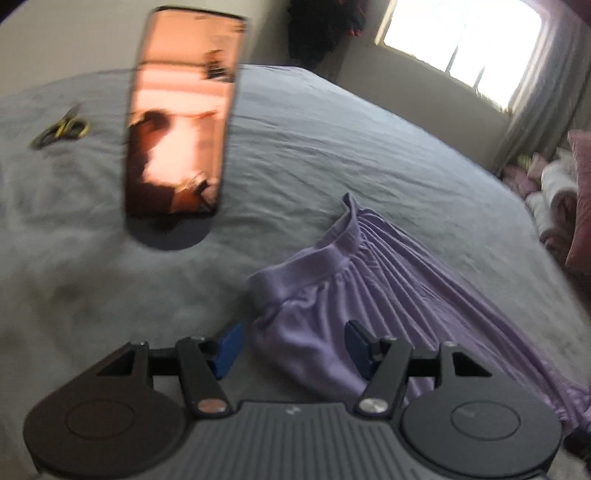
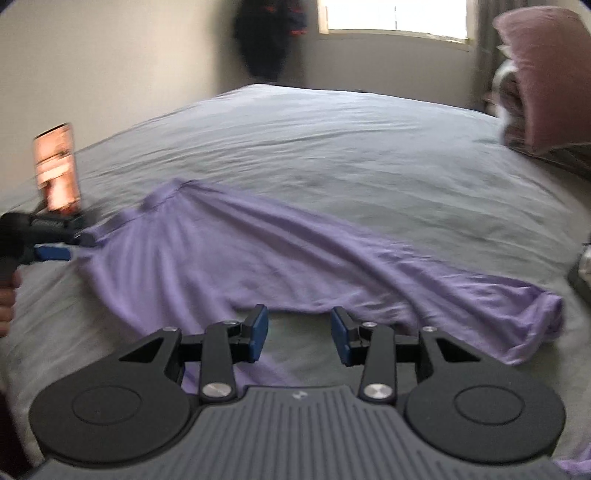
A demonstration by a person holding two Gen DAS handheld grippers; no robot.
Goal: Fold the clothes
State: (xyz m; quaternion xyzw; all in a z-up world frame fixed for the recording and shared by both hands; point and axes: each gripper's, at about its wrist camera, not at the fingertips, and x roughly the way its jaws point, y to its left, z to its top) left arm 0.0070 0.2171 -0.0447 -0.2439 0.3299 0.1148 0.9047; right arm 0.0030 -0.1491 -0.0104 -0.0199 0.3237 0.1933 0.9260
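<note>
A lilac garment (image 2: 258, 251) with an elastic waistband (image 1: 314, 258) lies spread on the grey bed sheet (image 2: 332, 147). My left gripper (image 1: 293, 343) is open, and the waistband end of the garment lies between its blue pads (image 1: 229, 347) without being pinched. From the right wrist view, the left gripper (image 2: 62, 243) sits at the garment's left end, held by a hand (image 2: 7, 302). My right gripper (image 2: 299, 334) is open at the garment's near edge, with bare sheet between its pads (image 2: 258, 332). A lilac fold runs under its left finger.
A phone on a stand (image 1: 177, 122) rises from the bed beyond the left gripper. Scissors (image 1: 62, 129) lie at the far left. Pink pillows (image 2: 543, 74) and piled laundry (image 1: 554, 192) sit on the right. Dark clothing (image 2: 269, 37) hangs by the window (image 2: 395, 14).
</note>
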